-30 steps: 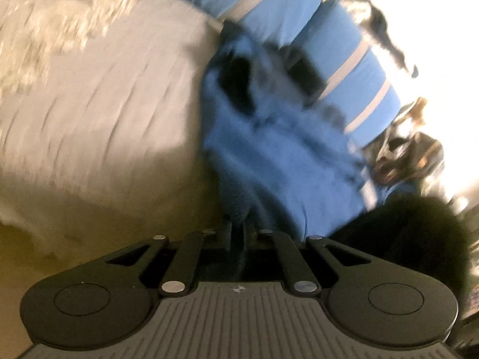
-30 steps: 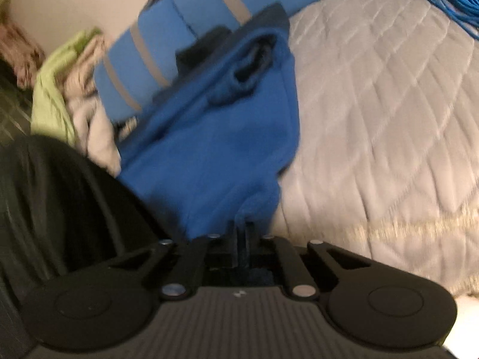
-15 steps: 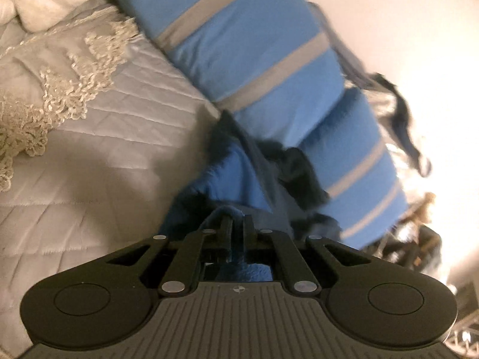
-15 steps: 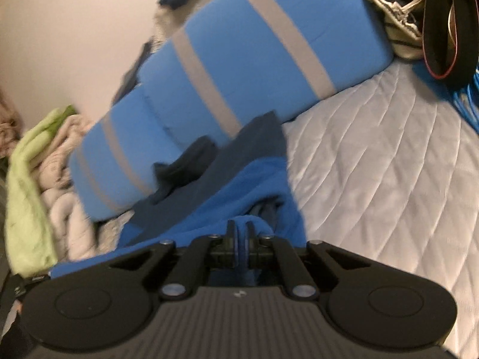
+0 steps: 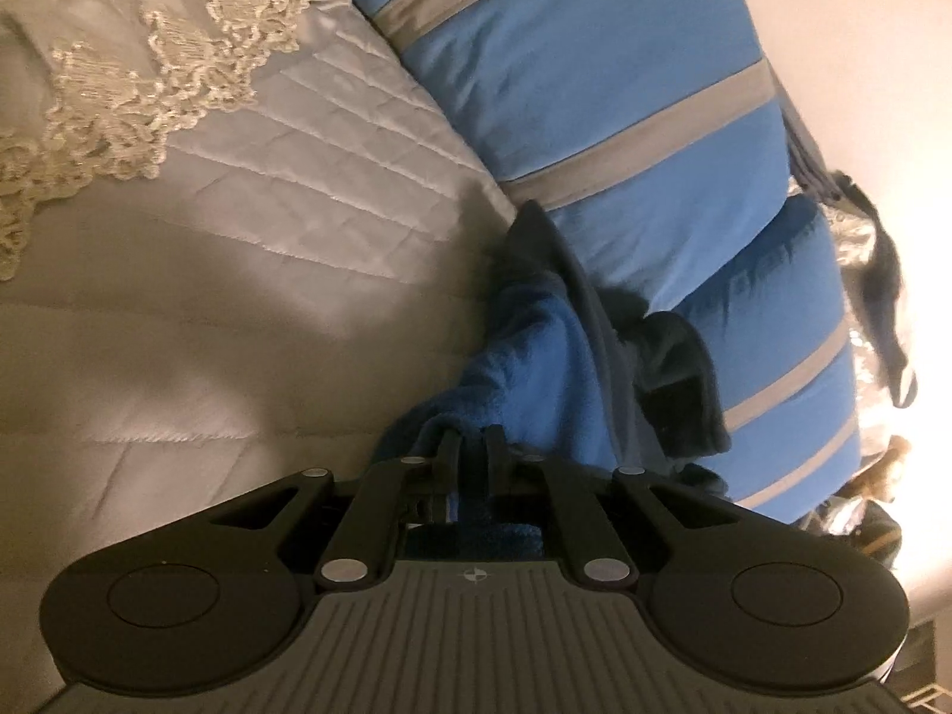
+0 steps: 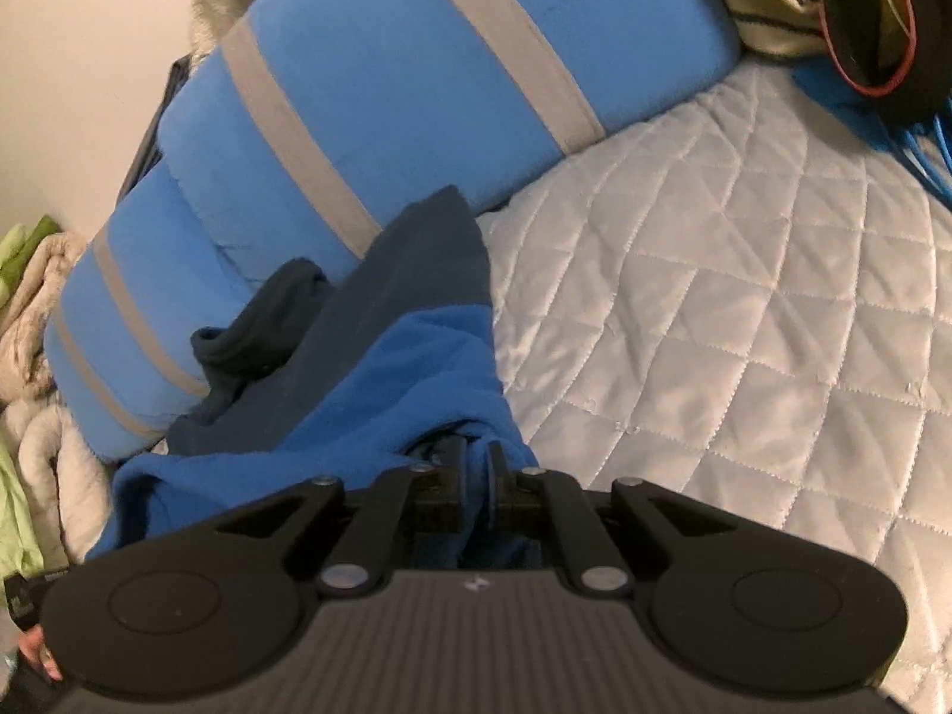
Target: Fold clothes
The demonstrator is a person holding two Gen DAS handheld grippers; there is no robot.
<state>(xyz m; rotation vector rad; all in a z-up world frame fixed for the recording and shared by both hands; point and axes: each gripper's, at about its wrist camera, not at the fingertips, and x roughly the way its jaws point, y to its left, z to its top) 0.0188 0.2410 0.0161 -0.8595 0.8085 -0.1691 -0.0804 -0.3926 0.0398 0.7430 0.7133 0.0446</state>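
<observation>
- The left claw (image 5: 471, 437) sits at the lower middle of its frame, its two fingers pinched tight on a bunched edge of the blue fleece garment (image 5: 523, 357).
- The right claw (image 6: 474, 452) is clamped the same way on another edge of that garment (image 6: 416, 369), low in the centre of its frame.
- From both claws the fleece runs upward in the picture; its far end is a darker navy band (image 6: 416, 262) whose tip lies against the striped pillows.
- In the left view a navy fold (image 5: 678, 381) curls over to the right of the bright blue part, just beside the lower pillow.
- The garment lies on the quilted bedspread (image 6: 744, 297), a pale satin cover stitched in diamonds that fills the right of the right view and the left of the left view.
- Two blue pillows with grey stripes (image 5: 595, 77) lie end to end along the wall, across the upper part of both frames.
- A cream lace trim (image 5: 149, 77) spreads over the bedspread at the upper left of the left view.
- At the far left of the right view a pile of pale and green laundry (image 6: 30, 321) is heaped by the pillows.
- At the upper right of that view lie a dark bag with red piping (image 6: 863, 30) and blue cables (image 6: 916, 143).
</observation>
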